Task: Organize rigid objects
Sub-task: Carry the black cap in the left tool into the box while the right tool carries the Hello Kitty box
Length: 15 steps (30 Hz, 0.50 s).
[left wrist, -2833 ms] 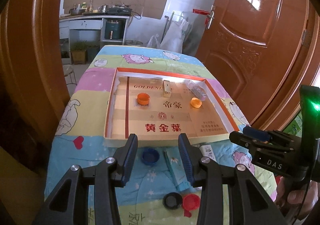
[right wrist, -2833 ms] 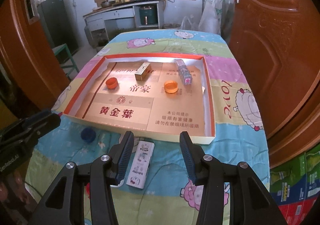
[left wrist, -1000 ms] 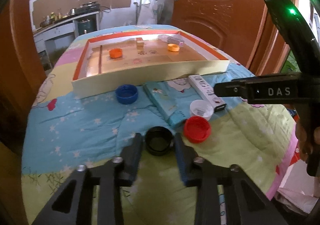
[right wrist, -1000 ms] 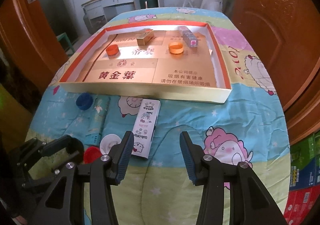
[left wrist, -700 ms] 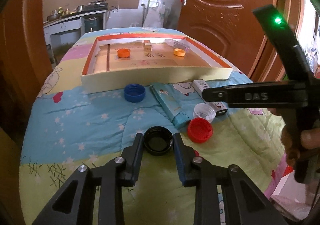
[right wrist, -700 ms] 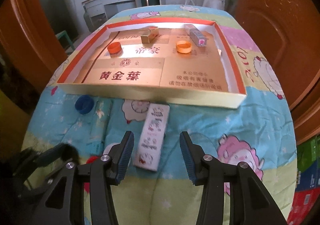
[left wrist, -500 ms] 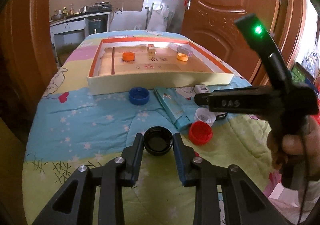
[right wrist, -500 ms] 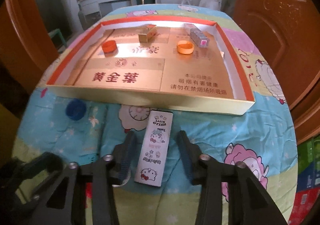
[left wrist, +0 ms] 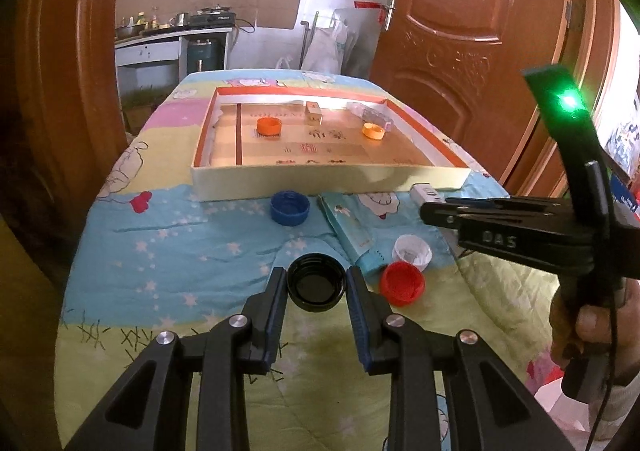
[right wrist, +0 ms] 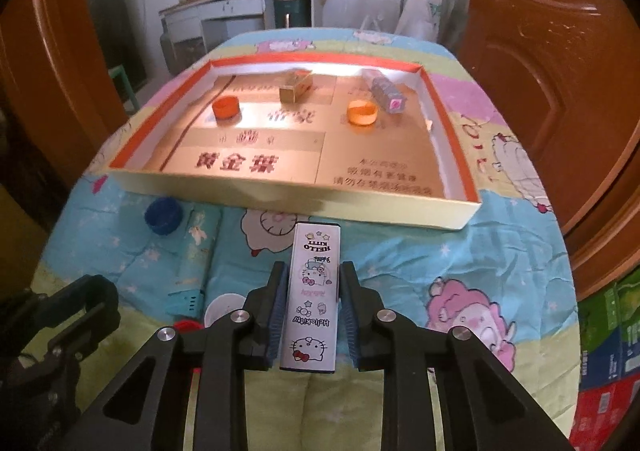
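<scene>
My left gripper (left wrist: pixel 316 275) is shut on a black bottle cap (left wrist: pixel 317 288), its open side up, just above the cartoon bedspread. My right gripper (right wrist: pixel 312 267) straddles a long white Hello Kitty box (right wrist: pixel 316 251) lying on the spread; its jaws are closing and the pads touch both long sides. In the left wrist view the right gripper (left wrist: pixel 430 207) comes in from the right with a hand on its handle. Ahead lies a shallow cardboard tray (left wrist: pixel 320 179) holding two orange caps (left wrist: pixel 269 126) (left wrist: pixel 374 131), a small gold box (left wrist: pixel 313 113) and a clear packet (left wrist: pixel 370 115).
Loose on the spread before the tray are a blue cap (left wrist: pixel 289 207), a teal box (left wrist: pixel 352 235), a white cap (left wrist: pixel 412 253) and a red cap (left wrist: pixel 402 283). Brown wooden doors stand on both sides. A kitchen counter sits behind the table's far end.
The right gripper has come forward over the white box and its jaws have narrowed onto the sides. The left gripper kept the black cap and rolled slightly.
</scene>
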Motion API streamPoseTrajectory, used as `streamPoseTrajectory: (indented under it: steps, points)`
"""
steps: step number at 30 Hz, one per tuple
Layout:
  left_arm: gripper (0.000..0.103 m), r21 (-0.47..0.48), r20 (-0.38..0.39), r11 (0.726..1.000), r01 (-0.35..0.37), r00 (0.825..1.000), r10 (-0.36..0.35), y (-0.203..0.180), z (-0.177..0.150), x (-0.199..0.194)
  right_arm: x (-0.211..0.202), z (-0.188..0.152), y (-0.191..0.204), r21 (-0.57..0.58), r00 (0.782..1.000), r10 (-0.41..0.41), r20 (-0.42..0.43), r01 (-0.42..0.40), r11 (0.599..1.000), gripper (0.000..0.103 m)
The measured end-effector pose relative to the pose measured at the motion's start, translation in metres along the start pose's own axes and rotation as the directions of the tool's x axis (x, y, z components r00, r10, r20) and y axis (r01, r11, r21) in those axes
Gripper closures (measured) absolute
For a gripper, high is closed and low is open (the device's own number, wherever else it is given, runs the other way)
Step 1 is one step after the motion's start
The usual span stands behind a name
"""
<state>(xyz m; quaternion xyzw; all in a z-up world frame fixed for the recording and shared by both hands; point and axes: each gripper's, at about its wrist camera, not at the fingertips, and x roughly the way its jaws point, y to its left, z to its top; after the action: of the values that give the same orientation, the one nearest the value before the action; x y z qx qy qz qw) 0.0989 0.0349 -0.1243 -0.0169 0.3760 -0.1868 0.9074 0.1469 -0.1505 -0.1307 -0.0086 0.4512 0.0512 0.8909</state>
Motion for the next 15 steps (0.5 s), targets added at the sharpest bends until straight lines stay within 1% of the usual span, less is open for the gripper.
streamPoseTrajectory:
  steps: [8,15]
  points:
    - [0.073,0.005,0.029,1.000,0.003,1.000,-0.003,-0.006,0.009,-0.010,-0.026,0.003,-0.012,0.018,0.999,-0.006,0.047,0.006,1.000,0.077]
    - [0.072,0.005,0.056,1.000,-0.001,0.998,0.001,-0.011,0.022,-0.017,-0.035,0.005,-0.013,0.012,0.998,0.003,0.064,-0.003,1.000,0.077]
